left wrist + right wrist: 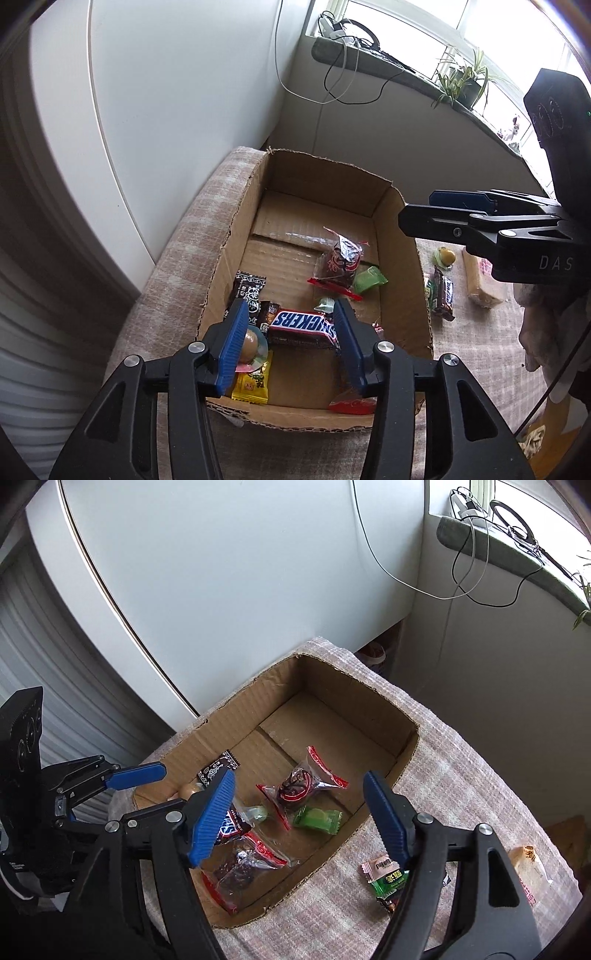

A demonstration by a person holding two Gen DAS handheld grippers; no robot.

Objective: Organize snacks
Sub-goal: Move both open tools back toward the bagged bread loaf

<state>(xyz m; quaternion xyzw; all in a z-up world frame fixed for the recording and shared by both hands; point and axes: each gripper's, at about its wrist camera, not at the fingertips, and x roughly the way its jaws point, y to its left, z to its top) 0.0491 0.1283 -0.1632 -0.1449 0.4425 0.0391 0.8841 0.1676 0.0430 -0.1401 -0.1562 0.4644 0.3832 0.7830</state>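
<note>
Two claws are hanging apart, holding nothing | left gripper (290,343) | right gripper (299,814) | you are hovering over the cardboard box (332,698) | green candy (386,880), lower right of right-wrist frame, is lying outside the box beside your right claw – nearer arm.

Left hand-held gripper (288,341) tilted down, blue fingers (232,347) apart, nothing pinched. Right hand-held gripper (299,812) tilted down, jaws wide, empty.
</note>
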